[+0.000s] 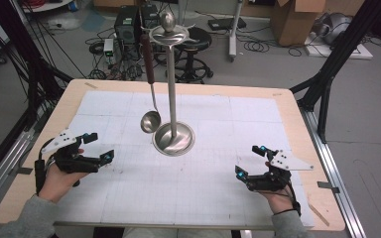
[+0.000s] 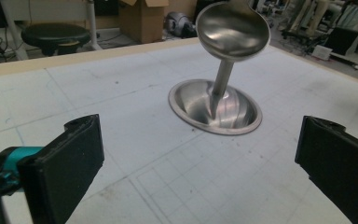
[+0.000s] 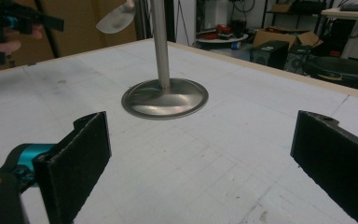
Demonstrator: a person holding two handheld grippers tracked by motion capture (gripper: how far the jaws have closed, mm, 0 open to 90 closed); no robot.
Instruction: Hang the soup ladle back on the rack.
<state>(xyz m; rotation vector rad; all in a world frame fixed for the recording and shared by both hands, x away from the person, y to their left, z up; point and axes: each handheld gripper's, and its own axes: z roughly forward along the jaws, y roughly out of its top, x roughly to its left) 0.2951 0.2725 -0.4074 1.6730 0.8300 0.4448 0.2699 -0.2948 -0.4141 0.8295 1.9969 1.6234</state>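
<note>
Hanging from a hook at the top of a tall polished steel stand [image 1: 171, 74], a steel ladle with a dark brown handle [image 1: 149, 79] was the thing the work appeared to centre on. The stand's round dished base [image 1: 174, 139] sat near the middle of the wooden table [image 1: 297, 119], on its white gridded mat [image 1: 203, 173]. The ladle's long axis ran straight up and down, handle at the top, with its bowl [image 1: 150, 121] hovering just above and beside the base's left rim, on the side toward the table's left edge.

Both hand-held grippers rested low near the table's near edge, well apart from the stand. The left gripper [image 1: 95, 146] sat toward the near left corner, and the ladle lay forward and to its right. In the left gripper view the bowl [image 2: 232, 31] hung directly ahead, between and above the two black jaws. The right gripper [image 1: 250, 161] sat toward the near right corner, with the stand's post between it and the ladle. Since the ladle hung on the stand's left side, the left gripper seemed the nearer and better placed to reach it.

Each gripper's jaws stood wide apart, holding nothing. Each hand gripped its tool from behind, forearm coming in over the near edge, jaws aimed inward toward the stand.
</note>
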